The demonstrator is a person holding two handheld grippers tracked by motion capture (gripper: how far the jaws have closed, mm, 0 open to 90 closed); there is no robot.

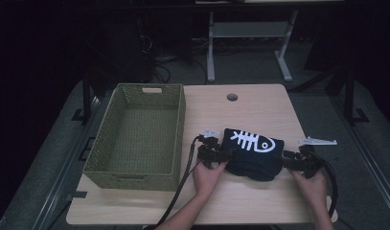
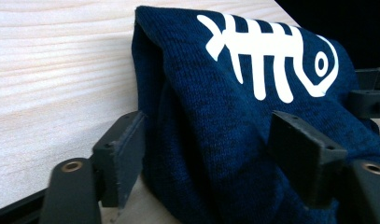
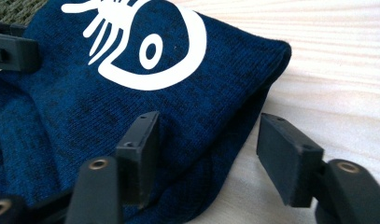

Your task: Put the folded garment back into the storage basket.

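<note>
**Both grippers at folded garment, jaws apart**

Left gripper (image 1: 220,154) jaws spread around the left edge of the navy garment (image 1: 254,153), not closed; right gripper (image 1: 293,160) jaws parted at its right edge; garment lies folded on table (image 1: 250,103), fishbone print (image 1: 252,141) up, right of green basket (image 1: 137,139).

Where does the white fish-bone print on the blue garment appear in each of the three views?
High view: the print lies right of centre, on the garment's far part, right of the basket.
Left gripper view: print at upper right, above the open jaws.
Right gripper view: print at upper left, its eye ring nearest.
Shared landmark: the fish's round eye.
</note>
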